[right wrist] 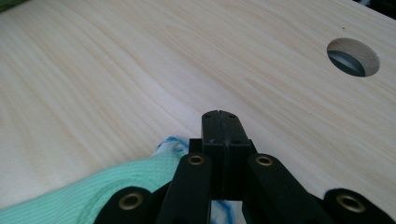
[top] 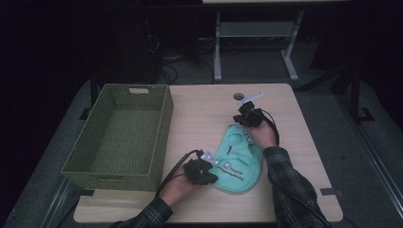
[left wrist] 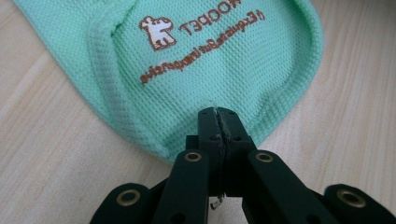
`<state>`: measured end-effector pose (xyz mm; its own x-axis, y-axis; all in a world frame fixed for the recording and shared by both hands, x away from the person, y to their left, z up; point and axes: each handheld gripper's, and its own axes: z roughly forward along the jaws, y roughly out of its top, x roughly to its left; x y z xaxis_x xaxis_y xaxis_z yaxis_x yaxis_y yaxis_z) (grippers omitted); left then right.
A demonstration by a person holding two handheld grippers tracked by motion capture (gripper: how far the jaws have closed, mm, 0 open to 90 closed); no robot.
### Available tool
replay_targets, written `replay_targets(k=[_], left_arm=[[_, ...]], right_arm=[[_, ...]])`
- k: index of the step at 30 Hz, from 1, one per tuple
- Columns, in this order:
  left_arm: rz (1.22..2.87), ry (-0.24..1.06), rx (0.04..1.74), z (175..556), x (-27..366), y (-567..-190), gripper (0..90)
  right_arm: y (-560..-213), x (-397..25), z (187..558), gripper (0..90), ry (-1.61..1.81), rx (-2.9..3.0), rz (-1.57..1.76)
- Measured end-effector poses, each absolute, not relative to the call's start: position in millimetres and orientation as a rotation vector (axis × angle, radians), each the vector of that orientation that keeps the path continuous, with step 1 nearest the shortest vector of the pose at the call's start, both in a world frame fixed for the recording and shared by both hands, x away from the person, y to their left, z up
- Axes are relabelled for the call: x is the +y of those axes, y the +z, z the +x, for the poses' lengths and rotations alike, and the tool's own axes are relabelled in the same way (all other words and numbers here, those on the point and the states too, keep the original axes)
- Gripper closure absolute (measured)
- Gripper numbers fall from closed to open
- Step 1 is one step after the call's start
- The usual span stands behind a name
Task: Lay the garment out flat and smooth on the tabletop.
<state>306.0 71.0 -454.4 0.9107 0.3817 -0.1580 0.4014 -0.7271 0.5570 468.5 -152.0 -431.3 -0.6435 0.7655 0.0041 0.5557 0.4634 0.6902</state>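
A mint-green mesh pet garment (top: 237,159) with brown lettering lies flat on the wooden table (top: 199,114), right of centre. My left gripper (top: 205,172) is at its near left hem. In the left gripper view the jaws are pressed together at that hem (left wrist: 218,113), and the garment (left wrist: 210,60) puckers toward the tips. My right gripper (top: 247,116) is at the garment's far end, also shut (right wrist: 221,116). Green cloth (right wrist: 116,186) with a white-and-blue trim (right wrist: 168,144) rises against its jaws, and the tips reach past it over bare table.
An empty olive woven basket (top: 161,128) fills the table's left side, its right wall close to my left hand. A round cable hole (top: 238,96) (right wrist: 353,57) sits near the far edge, just beyond my right gripper. Bare wood lies between the basket and the garment.
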Motion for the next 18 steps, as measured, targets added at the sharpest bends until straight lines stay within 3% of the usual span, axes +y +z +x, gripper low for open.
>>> replay_targets(k=[4,9,18], left_arm=[[2.452,-0.057,0.565,306,71,-454,85.7],[2.417,-0.052,0.585,312,72,-450,82.3],[2.391,0.039,0.608,336,74,-436,80.4]], right_arm=[[-427,-159,461,89.4,1.007,2.417,1.128],[-423,-176,446,82.3,1.048,2.414,1.129],[-419,-208,415,79.9,1.080,2.381,1.125]])
